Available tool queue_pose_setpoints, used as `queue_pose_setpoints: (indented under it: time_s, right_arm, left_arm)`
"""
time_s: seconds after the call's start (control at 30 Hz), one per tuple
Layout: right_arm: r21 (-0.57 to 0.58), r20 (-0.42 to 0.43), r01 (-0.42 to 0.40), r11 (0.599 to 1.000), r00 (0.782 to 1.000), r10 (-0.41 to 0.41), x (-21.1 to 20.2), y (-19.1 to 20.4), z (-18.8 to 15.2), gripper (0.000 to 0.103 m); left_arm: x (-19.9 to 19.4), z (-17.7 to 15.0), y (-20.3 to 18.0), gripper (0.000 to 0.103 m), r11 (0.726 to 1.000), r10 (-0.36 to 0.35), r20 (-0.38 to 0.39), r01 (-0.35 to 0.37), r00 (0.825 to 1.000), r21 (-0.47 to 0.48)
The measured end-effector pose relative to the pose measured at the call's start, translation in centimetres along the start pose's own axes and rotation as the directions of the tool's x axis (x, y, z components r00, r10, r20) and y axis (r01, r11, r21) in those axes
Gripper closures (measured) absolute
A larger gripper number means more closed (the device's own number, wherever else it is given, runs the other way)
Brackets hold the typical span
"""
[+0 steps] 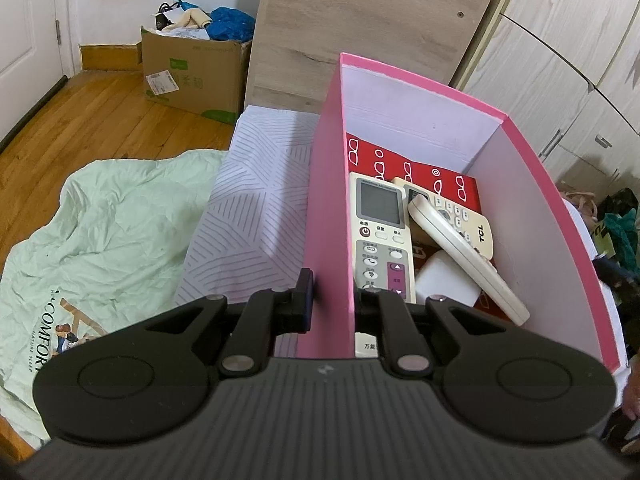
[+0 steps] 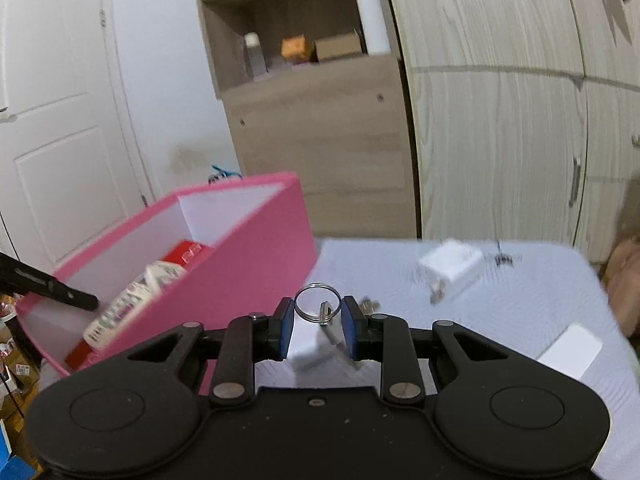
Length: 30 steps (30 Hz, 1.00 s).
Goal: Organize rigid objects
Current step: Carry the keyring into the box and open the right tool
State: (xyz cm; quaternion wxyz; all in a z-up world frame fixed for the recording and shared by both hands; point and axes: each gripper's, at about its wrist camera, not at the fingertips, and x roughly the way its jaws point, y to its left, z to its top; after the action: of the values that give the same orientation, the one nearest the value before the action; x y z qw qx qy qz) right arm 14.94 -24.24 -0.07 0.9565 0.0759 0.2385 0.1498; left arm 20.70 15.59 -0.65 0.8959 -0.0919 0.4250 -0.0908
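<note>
Metal key ring (image 2: 318,303) pinched across its hoop in right gripper (image 2: 318,322), key dangling, 2 o'clock of pink box (image 2: 224,276). Light, stiff, slick; hoop is best hold. Left gripper (image 1: 333,300) clamped on box wall. Remotes (image 1: 380,232) inside.

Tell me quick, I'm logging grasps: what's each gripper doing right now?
Left gripper: shut on the pink box wall.
Right gripper: shut on the key ring, keys hanging.

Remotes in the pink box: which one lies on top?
The TCL remote, lying diagonally across the other two; the grey-screened remote lies flat beneath its end.
</note>
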Motion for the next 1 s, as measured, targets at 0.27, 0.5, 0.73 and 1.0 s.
queue_pose_setpoints:
  time_s: [0.27,0.5,0.73,1.0]
  right_arm:
    - [-0.037,0.099,-0.146,0.989,0.984,0.149,-3.6,2.9,3.1,0.073]
    - [-0.013,0.028,-0.348,0.937,0.937,0.349,-2.6,5.6,4.7,0.073]
    - [0.035,-0.116,-0.413,0.91,0.903,0.414,1.9,8.6,4.1,0.073]
    - [-0.056,-0.253,-0.268,0.962,0.936,0.246,7.0,11.3,3.2,0.072]
  left_arm:
    - [0.0,0.0,0.3,0.091,1.0,-0.006,-0.001,0.006,1.0,-0.003]
    - [0.0,0.0,0.3,0.091,1.0,-0.006,-0.001,0.006,1.0,-0.001]
    - [0.0,0.0,0.3,0.091,1.0,-0.007,-0.002,0.007,1.0,-0.001]
    - [0.0,0.1,0.2,0.091,1.0,-0.006,-0.01,0.006,1.0,0.001]
